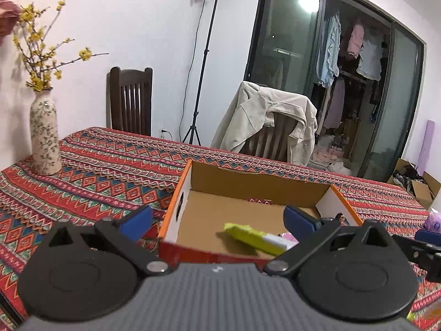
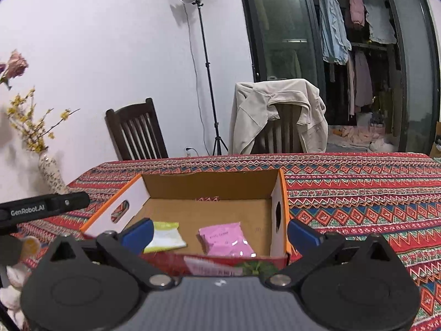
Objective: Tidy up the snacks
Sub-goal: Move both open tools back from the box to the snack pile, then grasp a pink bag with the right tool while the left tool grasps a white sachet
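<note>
An open cardboard box point(image 1: 190, 178) point(image 2: 281, 193) with orange rims stands on the patterned tablecloth. Inside lie a yellow-green snack packet point(image 1: 255, 237) point(image 2: 165, 235) and a pink snack packet point(image 2: 226, 240); in the left wrist view only a sliver of the pink one shows point(image 1: 289, 237). My left gripper point(image 1: 219, 220) is open and empty, hovering over the box's near edge. My right gripper point(image 2: 220, 233) is open and empty, also over the near edge. The right gripper's arm shows at the left wrist view's right edge point(image 1: 424, 245); the left gripper's body shows in the right wrist view point(image 2: 44, 207).
A flowered vase point(image 1: 45, 138) point(image 2: 51, 172) with yellow blossoms stands at the table's left end. Two chairs point(image 1: 131, 100) stand behind the table, one draped with a beige jacket point(image 1: 264, 118). A light stand point(image 1: 201, 63) is by the wall. Packets lie at the far right point(image 1: 434, 219).
</note>
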Action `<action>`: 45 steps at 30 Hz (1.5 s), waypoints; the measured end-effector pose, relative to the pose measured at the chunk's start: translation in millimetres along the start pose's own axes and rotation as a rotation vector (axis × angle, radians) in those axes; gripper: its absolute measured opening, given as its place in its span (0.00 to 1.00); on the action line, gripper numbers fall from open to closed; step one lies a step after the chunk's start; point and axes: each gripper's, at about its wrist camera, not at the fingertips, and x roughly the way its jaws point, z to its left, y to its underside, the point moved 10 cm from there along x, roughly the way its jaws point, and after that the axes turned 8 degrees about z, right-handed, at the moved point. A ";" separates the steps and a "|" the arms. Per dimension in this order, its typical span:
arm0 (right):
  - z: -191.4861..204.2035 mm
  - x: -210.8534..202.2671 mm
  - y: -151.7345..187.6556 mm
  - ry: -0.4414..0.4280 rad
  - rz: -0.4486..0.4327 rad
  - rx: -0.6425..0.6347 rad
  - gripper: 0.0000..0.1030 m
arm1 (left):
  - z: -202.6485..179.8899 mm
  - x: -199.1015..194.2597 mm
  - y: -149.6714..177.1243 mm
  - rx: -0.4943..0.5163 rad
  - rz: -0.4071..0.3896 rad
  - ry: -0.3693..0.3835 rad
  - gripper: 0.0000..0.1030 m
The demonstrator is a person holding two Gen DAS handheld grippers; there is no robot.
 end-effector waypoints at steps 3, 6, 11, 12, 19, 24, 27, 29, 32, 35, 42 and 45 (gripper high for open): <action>1.9 -11.2 15.7 0.001 0.000 -0.024 1.00 | 5.6 -9.9 12.7 0.004 -0.008 -0.010 1.00; 4.4 -19.1 31.7 0.020 0.002 -0.063 1.00 | 10.8 -17.8 27.5 0.023 -0.012 -0.020 1.00; 10.1 -26.2 58.9 0.012 0.029 -0.096 1.00 | 18.2 -35.3 46.0 0.034 -0.028 -0.006 1.00; 11.7 -27.6 63.8 0.009 0.035 -0.100 1.00 | 19.5 -39.3 49.1 0.040 -0.033 -0.004 1.00; 20.5 -33.7 94.0 -0.002 0.077 -0.141 1.00 | 36.5 -52.8 85.3 0.068 0.001 0.004 1.00; 23.4 -29.3 106.4 0.008 0.109 -0.169 1.00 | 55.5 -56.1 104.3 0.057 0.032 0.006 1.00; 29.2 -23.4 101.1 0.015 0.103 -0.187 1.00 | 61.6 -58.4 102.0 0.057 0.023 0.001 1.00; 32.7 -17.9 96.4 0.014 0.099 -0.198 1.00 | 62.6 -59.5 99.1 0.052 0.017 0.003 1.00; 37.8 -2.2 90.7 0.013 0.122 -0.217 0.95 | 64.2 -56.5 96.4 0.049 0.021 0.010 1.00; 41.7 17.4 87.2 0.001 0.163 -0.222 0.90 | 64.6 -51.9 96.6 0.058 0.029 0.002 1.00; 43.5 48.7 85.1 0.015 0.211 -0.220 0.76 | 65.7 -51.7 97.9 0.066 0.029 0.001 1.00; 44.7 51.3 88.1 0.007 0.226 -0.215 0.59 | 64.4 -51.0 98.0 0.072 0.031 -0.003 1.00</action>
